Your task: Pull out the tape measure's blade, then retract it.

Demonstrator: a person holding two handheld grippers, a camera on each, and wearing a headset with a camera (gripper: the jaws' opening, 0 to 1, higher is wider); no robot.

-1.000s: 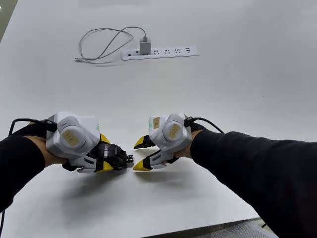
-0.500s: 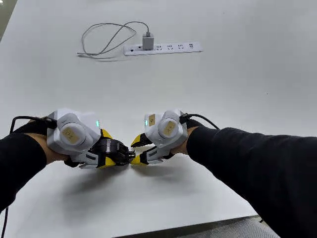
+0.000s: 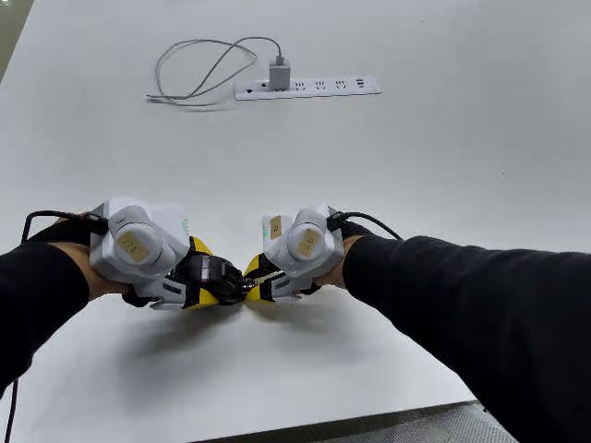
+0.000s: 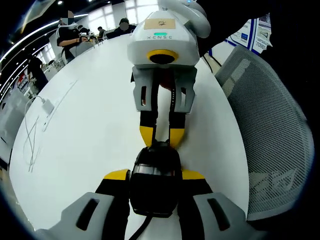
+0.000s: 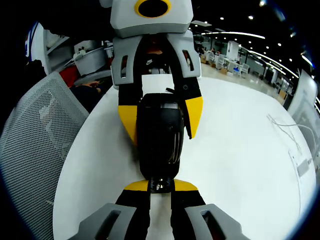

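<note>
A black tape measure [image 3: 214,274] [image 4: 155,180] [image 5: 160,132] is held just above the white table [image 3: 443,166], with my left gripper [image 3: 203,273] [image 4: 155,175] shut on its body. My right gripper [image 3: 251,280] [image 5: 161,186] faces it from the right. Its yellow fingertips [image 5: 137,186] have drawn close around the small metal hook of the blade at the case's mouth. In the left gripper view the right gripper [image 4: 161,136] comes down from the top and meets the case's front end. No length of blade shows between the two.
A white power strip [image 3: 307,87] with a plugged charger [image 3: 279,72] and a looped grey cable [image 3: 199,69] lies at the far side. The table's near edge [image 3: 369,420] runs just below my arms. A grey mesh chair [image 4: 270,140] stands beside the table.
My right gripper has moved left to the tape measure and narrowed its jaws onto the blade's hook. The left gripper has kept its hold and barely moved.
</note>
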